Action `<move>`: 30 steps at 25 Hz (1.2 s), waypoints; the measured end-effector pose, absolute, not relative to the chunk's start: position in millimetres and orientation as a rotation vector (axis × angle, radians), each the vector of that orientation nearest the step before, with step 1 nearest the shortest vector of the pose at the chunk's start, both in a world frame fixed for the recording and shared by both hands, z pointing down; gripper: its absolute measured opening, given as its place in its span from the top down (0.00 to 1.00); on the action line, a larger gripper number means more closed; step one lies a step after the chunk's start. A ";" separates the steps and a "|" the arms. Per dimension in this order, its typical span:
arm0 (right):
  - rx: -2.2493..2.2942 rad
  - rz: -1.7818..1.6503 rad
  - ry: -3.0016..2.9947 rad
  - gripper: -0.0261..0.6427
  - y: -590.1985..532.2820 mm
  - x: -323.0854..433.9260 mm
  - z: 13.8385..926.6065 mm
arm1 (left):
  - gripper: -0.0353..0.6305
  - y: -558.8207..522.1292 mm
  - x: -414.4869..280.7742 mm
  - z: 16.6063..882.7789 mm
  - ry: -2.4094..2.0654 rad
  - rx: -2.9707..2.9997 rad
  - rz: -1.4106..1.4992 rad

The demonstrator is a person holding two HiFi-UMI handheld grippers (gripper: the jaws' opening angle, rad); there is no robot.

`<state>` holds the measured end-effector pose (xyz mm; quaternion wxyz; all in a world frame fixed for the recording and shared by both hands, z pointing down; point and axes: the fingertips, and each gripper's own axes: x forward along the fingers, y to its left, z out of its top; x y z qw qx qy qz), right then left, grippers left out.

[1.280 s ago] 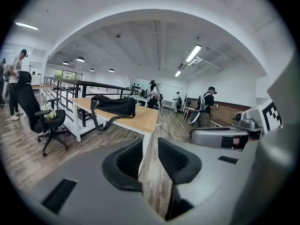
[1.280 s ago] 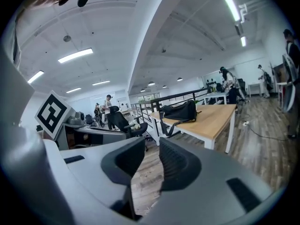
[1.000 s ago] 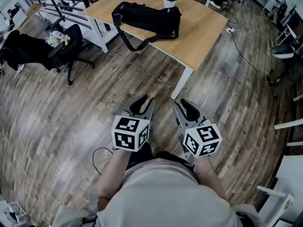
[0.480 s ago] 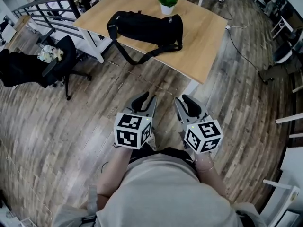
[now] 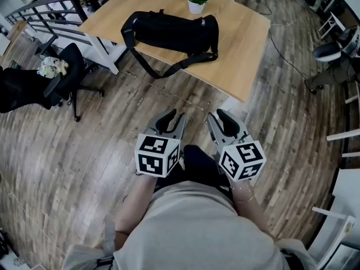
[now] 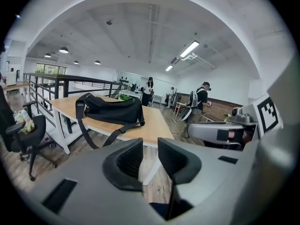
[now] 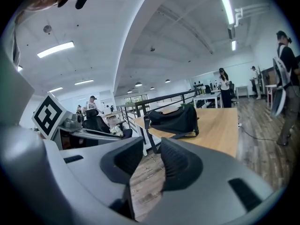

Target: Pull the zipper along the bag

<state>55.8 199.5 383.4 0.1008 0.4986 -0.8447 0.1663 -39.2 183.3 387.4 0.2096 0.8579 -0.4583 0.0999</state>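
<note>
Bag (image 5: pixel 169 31) lies on table (image 5: pixel 242 49) (strap (image 5: pixel 185 64) over the edge) | left gripper (image 5: pixel 170 117) jaws apart, empty | right gripper (image 5: pixel 221 117) jaws apart, empty

Bag: the black fabric duffel bag (image 5: pixel 169 31) shows too small in every view to make out its zipper slider, or whether it is closed.
Table: the light wooden tabletop (image 5: pixel 242 44) loses its far corner past the head view's top edge.
Plant: the small green plant in a white pot (image 5: pixel 196 0) sits mostly behind the bag in the left gripper view, where only leaves show.
People: the distant standing person (image 6: pixel 150 89) is too small to read.
</note>
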 end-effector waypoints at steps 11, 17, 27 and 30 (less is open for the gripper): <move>1.404 0.496 -2.525 0.80 116.2 49.3 391.9 | 0.81 106.7 -52.9 396.2 -1.360 2.320 0.261; 1.379 0.472 -2.553 0.80 38.6 56.5 383.9 | 0.81 36.7 -46.3 388.5 -1.390 2.323 0.246; 1.316 0.464 -2.585 0.80 -75.3 72.3 372.7 | 0.81 -71.6 -25.4 376.8 -1.413 2.310 0.229; 1.307 0.459 -2.592 0.80 -99.5 80.7 369.5 | 0.81 -94.4 -16.1 375.8 -1.412 2.308 0.236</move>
